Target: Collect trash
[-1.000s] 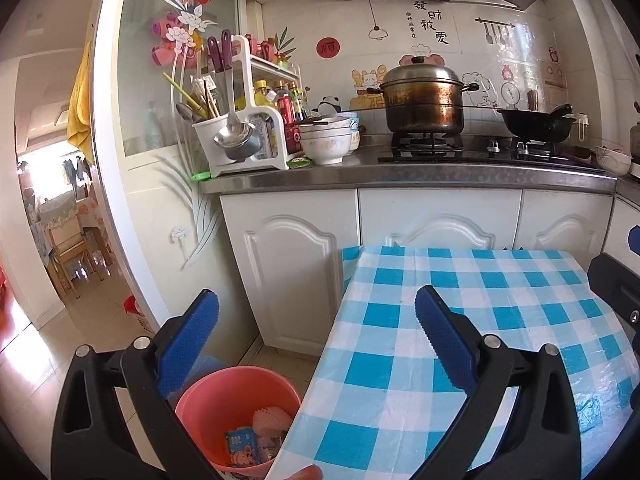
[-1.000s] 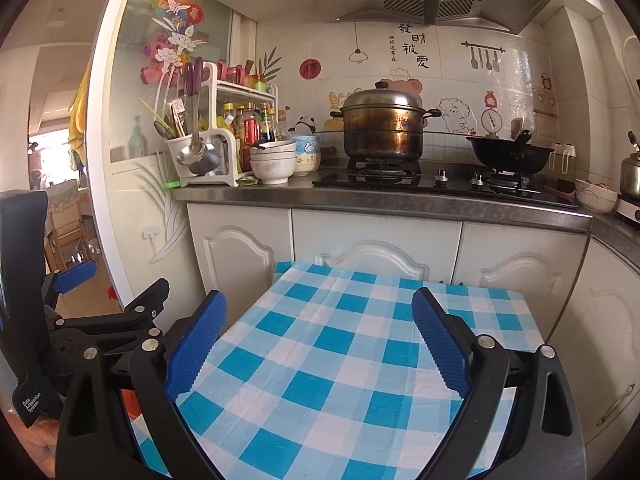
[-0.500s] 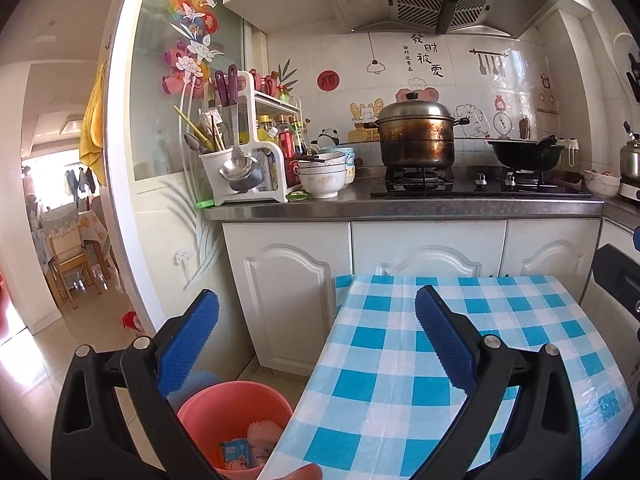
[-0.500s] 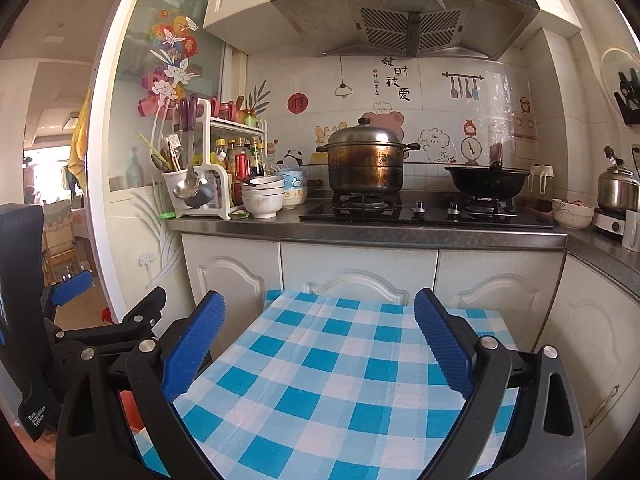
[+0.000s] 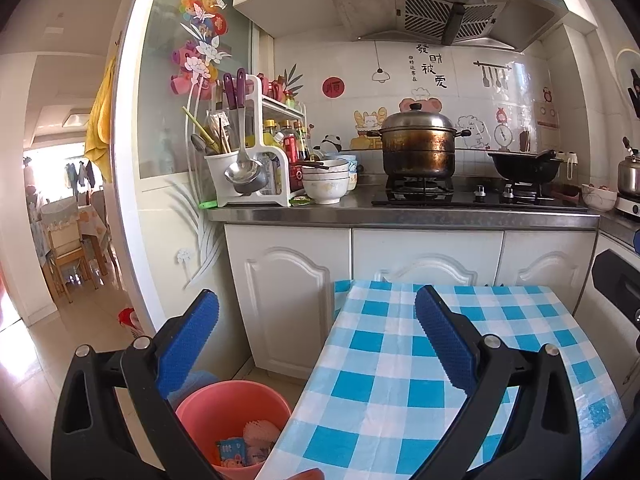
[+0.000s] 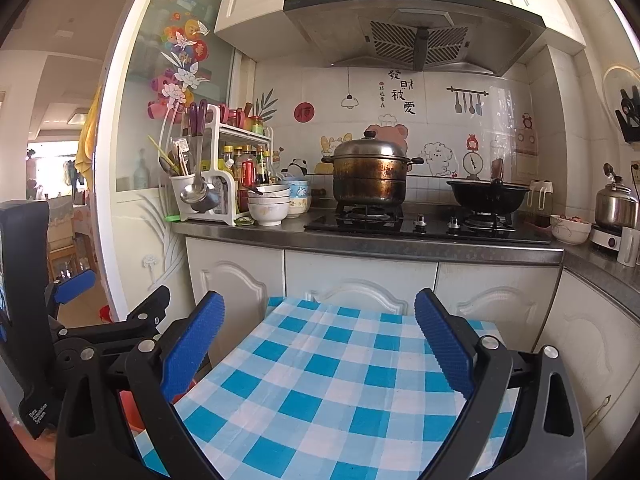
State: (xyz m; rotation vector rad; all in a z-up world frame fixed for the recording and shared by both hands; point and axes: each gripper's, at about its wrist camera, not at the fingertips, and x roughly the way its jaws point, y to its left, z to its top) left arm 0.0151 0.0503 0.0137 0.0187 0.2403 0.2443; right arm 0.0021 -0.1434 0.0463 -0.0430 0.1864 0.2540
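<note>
A pink bin [image 5: 200, 404] stands on the floor left of the table with several wrappers [image 5: 240, 446] in it. My left gripper [image 5: 316, 320] is open and empty, above the bin and the table's left edge. My right gripper [image 6: 318, 320] is open and empty over the blue-and-white checked tablecloth [image 6: 320, 380]. The left gripper also shows at the left of the right wrist view [image 6: 72, 320]. No loose trash shows on the cloth [image 5: 400, 360].
White kitchen cabinets [image 5: 288, 288] stand behind the table under a steel counter [image 5: 400, 212]. On it are stacked bowls [image 5: 326, 184], a utensil rack [image 5: 248, 168], a steamer pot [image 5: 416, 148] and a black wok [image 5: 524, 166]. A doorway [image 5: 60, 240] opens to the left.
Both grippers have tilted upward and pulled back, so the range hood and upper cabinets have come into view. Both stay open and empty.
</note>
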